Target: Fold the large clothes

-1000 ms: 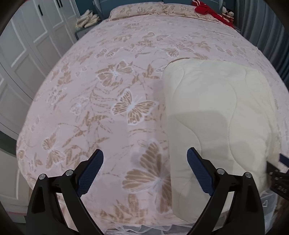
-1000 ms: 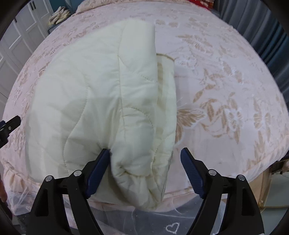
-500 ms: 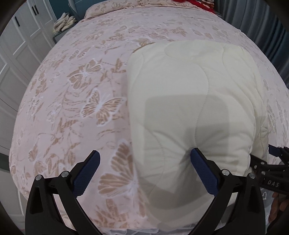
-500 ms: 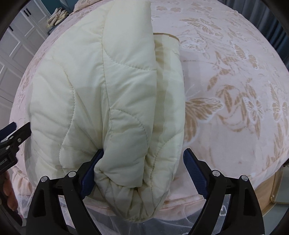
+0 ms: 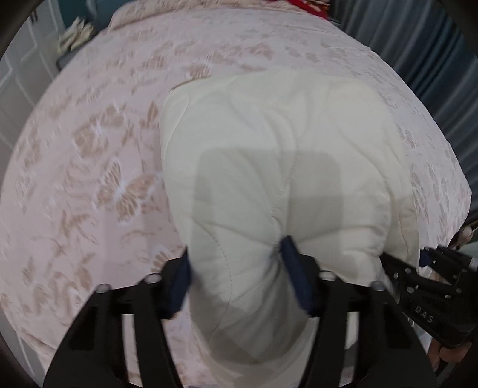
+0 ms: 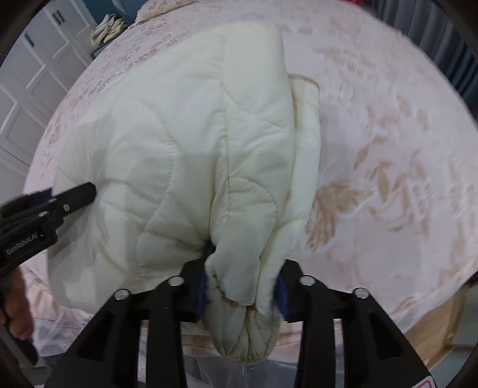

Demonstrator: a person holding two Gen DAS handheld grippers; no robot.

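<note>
One wide bed (image 5: pixel 89 209) in a pink butterfly cover carries the cream quilted jacket (image 6: pixel 179 149), which lies partly folded with its near hem hanging over the edge at six o'clock. Both grippers bite that hem, likely to lift it for the next fold: the left gripper (image 5: pixel 236 280) is closing on padding, and the right gripper (image 6: pixel 242 286) is closing on a bunched corner.

Home bedroom: bed (image 5: pixel 89 149) under pink butterfly-print spread, pillow (image 6: pixel 161 6) at head, white panelled wardrobe doors (image 6: pixel 27 89), curtains (image 5: pixel 418 44).
</note>
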